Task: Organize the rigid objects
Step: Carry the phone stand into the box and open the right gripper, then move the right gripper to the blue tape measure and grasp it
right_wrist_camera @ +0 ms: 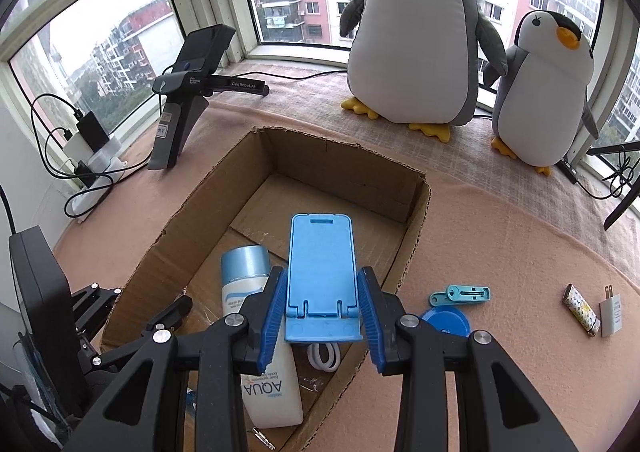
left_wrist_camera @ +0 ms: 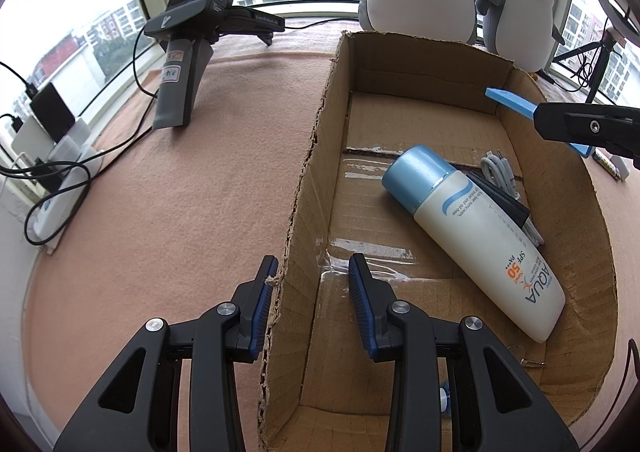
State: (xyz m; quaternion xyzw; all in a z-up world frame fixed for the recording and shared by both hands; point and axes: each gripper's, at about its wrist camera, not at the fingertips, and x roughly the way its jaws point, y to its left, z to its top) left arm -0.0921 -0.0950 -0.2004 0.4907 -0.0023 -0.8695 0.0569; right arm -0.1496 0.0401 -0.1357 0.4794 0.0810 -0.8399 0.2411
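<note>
My right gripper (right_wrist_camera: 322,316) has its jaws clenched on the blue phone stand (right_wrist_camera: 322,276), which I hold lying flat above the cardboard box (right_wrist_camera: 176,252), over the box's near right part. My left gripper (left_wrist_camera: 312,300) has its jaws released and straddles the box's left wall (left_wrist_camera: 292,252), one finger outside, one inside; I cannot tell whether either touches the cardboard. Inside the box, the sunscreen bottle (left_wrist_camera: 476,240) lies on its side with its blue cap toward the far wall, on top of a white cable (left_wrist_camera: 500,172) and a dark flat item I cannot identify. On the pink cloth of the tabletop (right_wrist_camera: 500,252), just right of the box, lie a blue clip (right_wrist_camera: 460,295) and a blue round lid (right_wrist_camera: 446,322); further right, near the tabletop's right edge, a patterned lighter (right_wrist_camera: 580,308) and a white charger plug (right_wrist_camera: 611,312) lie side by side.
</note>
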